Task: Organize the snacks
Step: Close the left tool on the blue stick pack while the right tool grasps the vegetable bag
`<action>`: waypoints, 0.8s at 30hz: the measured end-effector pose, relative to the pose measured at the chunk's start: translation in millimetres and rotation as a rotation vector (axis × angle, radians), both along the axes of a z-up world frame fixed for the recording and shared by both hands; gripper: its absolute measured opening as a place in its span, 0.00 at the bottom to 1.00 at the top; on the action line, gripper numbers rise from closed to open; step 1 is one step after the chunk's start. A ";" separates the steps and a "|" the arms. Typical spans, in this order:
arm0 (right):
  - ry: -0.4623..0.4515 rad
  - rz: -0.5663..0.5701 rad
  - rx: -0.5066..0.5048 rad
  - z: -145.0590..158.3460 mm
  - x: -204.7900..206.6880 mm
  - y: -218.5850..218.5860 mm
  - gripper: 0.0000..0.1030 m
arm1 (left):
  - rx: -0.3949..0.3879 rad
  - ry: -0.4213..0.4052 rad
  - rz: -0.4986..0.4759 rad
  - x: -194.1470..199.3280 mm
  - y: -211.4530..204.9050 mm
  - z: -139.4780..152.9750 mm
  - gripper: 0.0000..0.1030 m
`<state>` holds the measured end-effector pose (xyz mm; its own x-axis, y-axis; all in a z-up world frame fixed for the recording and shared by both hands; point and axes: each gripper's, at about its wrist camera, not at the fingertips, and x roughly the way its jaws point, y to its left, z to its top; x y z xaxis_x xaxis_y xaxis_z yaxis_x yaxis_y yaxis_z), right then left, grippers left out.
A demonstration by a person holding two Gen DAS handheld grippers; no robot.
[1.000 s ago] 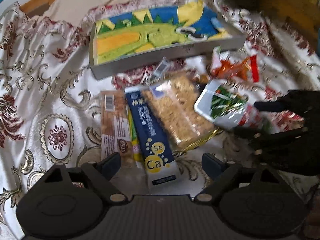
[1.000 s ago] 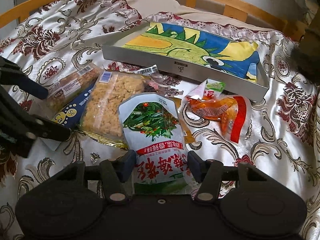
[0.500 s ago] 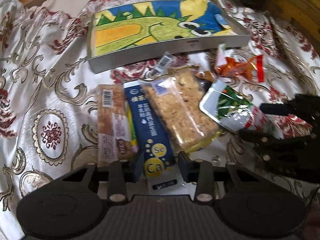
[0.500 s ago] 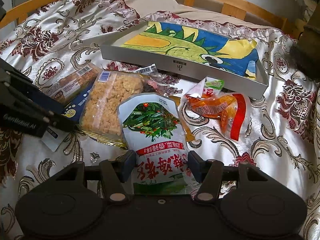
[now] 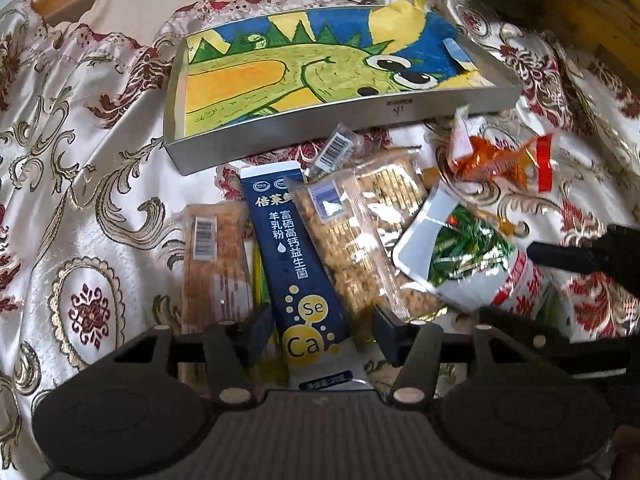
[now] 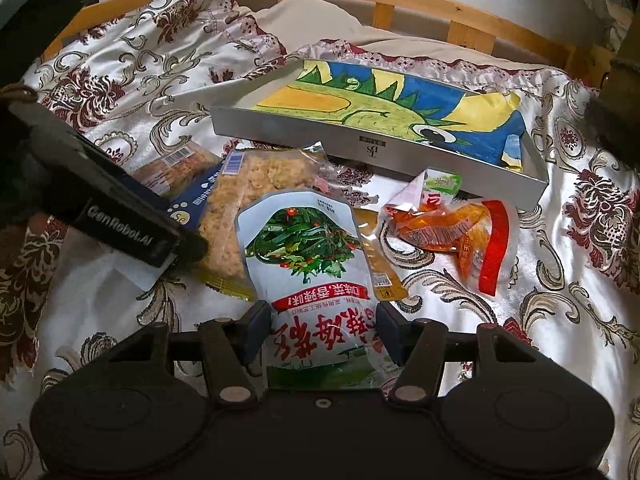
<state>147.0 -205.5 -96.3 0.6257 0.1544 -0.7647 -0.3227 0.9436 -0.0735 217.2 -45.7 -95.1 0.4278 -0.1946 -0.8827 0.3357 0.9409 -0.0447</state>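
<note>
Several snack packs lie on the bedspread in front of a grey tray [image 5: 344, 130] with a dinosaur drawing inside; the tray also shows in the right wrist view [image 6: 372, 150]. My left gripper [image 5: 322, 330] has closed in around the near end of a dark blue "Se Ca" sachet [image 5: 296, 256]; contact is unclear. Beside the sachet lie a brown bar pack [image 5: 214, 264] and a clear pack of crumbly snacks [image 5: 356, 232]. My right gripper [image 6: 322, 328] straddles the near end of a green-and-white vegetable pouch [image 6: 308, 256], fingers beside its edges. An orange-red packet [image 6: 456, 232] lies to the right.
The patterned satin bedspread [image 5: 80, 200] is rumpled around the packs. A wooden bed rail [image 6: 400, 12] and a cream pillow [image 6: 332, 20] lie beyond the tray. The left gripper's body [image 6: 100, 208] reaches in from the left in the right wrist view.
My left gripper's fingers have closed from wide apart to near the blue sachet's sides. Both views have shifted a little; the right gripper's fingers stay around the vegetable pouch.
</note>
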 end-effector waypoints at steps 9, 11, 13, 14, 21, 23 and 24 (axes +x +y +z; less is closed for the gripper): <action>-0.003 -0.002 -0.006 -1.7 0.3 1.5 0.59 | -0.017 0.015 0.052 -2.2 5.5 2.0 0.36; -0.004 0.000 -0.008 -1.8 0.0 1.7 0.58 | -0.020 0.050 0.067 -7.1 5.8 4.3 0.34; -0.006 0.004 -0.014 -1.4 -0.9 2.4 0.57 | -0.020 0.069 0.075 -14.9 7.0 6.4 0.33; -0.009 0.010 -0.019 -1.2 -1.6 3.5 0.56 | -0.015 0.083 0.077 -19.6 6.8 7.4 0.33; -0.015 0.031 -0.040 -2.6 -3.5 7.4 0.58 | 0.027 0.091 0.064 -21.4 3.2 2.0 0.49; -0.010 0.027 -0.028 -3.6 -2.1 6.1 0.61 | 0.054 0.075 0.060 -20.0 0.6 1.2 0.54; -0.009 0.024 -0.024 -4.3 -1.3 5.4 0.61 | 0.064 0.068 0.051 -19.3 -1.0 0.4 0.55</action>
<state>145.7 -200.1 -100.6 0.6286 0.1516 -0.7628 -0.3448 0.9335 -0.0986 198.0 -46.7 -94.7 0.3745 -0.1166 -0.9199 0.2851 0.9585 -0.0054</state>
